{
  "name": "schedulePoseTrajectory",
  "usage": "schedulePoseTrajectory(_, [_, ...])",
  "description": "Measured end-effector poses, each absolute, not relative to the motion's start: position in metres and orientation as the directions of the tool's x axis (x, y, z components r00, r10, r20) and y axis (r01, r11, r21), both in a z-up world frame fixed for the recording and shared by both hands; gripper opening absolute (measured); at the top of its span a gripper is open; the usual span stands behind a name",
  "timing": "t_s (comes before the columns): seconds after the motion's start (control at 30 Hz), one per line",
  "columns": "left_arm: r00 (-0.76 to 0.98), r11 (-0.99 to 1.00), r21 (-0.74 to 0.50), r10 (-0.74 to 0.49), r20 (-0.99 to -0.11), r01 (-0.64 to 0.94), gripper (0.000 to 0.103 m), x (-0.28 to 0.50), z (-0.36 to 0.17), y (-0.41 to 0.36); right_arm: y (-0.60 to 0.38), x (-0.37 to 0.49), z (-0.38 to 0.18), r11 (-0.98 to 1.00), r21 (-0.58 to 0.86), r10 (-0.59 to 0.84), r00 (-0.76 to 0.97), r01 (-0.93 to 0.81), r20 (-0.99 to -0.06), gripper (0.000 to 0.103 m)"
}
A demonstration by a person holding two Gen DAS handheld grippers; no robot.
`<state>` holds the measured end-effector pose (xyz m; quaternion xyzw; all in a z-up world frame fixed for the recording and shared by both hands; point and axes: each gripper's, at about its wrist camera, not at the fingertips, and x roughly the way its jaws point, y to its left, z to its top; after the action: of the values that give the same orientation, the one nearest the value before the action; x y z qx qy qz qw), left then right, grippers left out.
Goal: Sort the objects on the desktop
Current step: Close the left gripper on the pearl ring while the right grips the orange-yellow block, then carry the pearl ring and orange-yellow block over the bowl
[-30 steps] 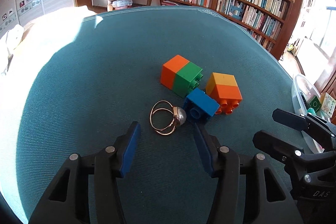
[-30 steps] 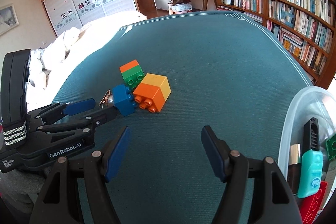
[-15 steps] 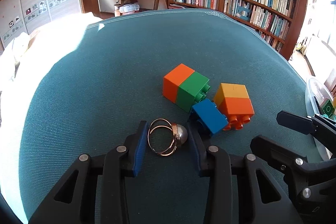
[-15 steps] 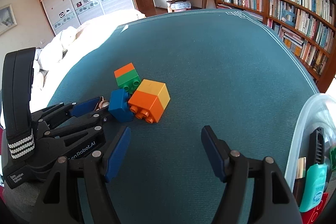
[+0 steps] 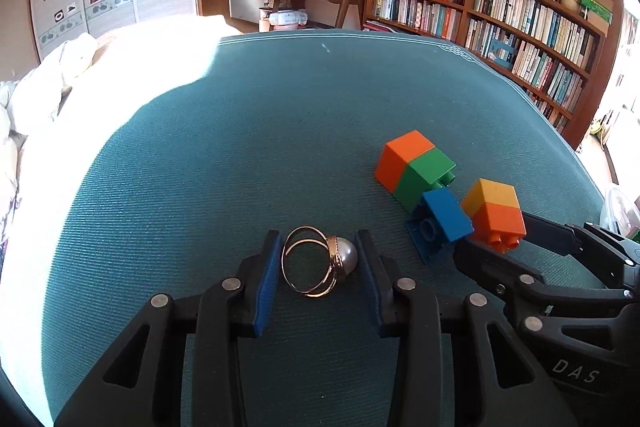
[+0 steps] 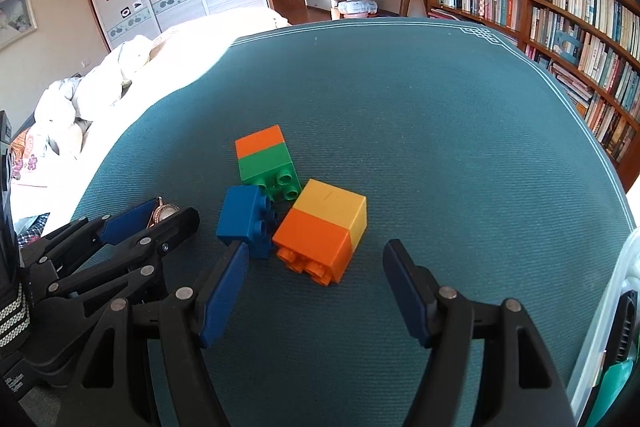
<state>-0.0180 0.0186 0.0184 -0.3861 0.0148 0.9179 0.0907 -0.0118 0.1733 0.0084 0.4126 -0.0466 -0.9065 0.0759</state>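
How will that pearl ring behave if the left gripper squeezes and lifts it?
The ring lies flat between the left gripper pads, so it is likely light. Its thin, smooth metal bands may slip or twist under the squeeze. The round pearl gives one pad little flat contact, so it could pivot.

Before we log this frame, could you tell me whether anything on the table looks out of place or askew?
The three toy blocks lie tipped on their sides, studs pointing sideways: the orange-green block, the blue block and the yellow-orange block, huddled together. A pearl ring lies among these toys, between the left tool's pads.
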Motion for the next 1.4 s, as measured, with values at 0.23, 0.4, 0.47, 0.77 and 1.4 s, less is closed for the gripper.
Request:
schedulePoseTrajectory(0.23, [-0.68,-0.982,-0.05,0.162,-0.715,-0.181,0.04,-0.018,0.018,0.018,0.167,-0.017,0.004,-0.993,0.081,-0.114,-0.657,0.081,-0.745,0.046])
schedulePoseTrajectory(0.4, [-0.681,-0.982,-0.045,0.159,-0.715,-0.182,0.04,-0.02,0.019,0.02,0.167,-0.016,0.006,-0.996,0.049,-0.088,-0.661,0.077,-0.745,0.043])
schedulePoseTrajectory(0.47, [-0.682,-0.982,-0.041,0.156,-0.715,-0.182,0.04,-0.02,0.02,0.022,0.166,-0.015,0.007,-0.997,0.033,-0.074,-0.661,0.075,-0.746,0.042])
schedulePoseTrajectory(0.77, [-0.685,-0.982,-0.031,0.153,-0.712,-0.187,0.04,-0.018,0.023,0.027,0.165,-0.002,0.021,-0.998,-0.01,-0.031,-0.693,0.055,-0.72,0.041])
schedulePoseTrajectory(1.4, [-0.695,-0.978,-0.015,0.157,-0.702,-0.206,0.04,0.006,0.037,0.035,0.193,0.017,0.042,-0.999,0.047,-0.041,-0.724,0.013,-0.689,0.041])
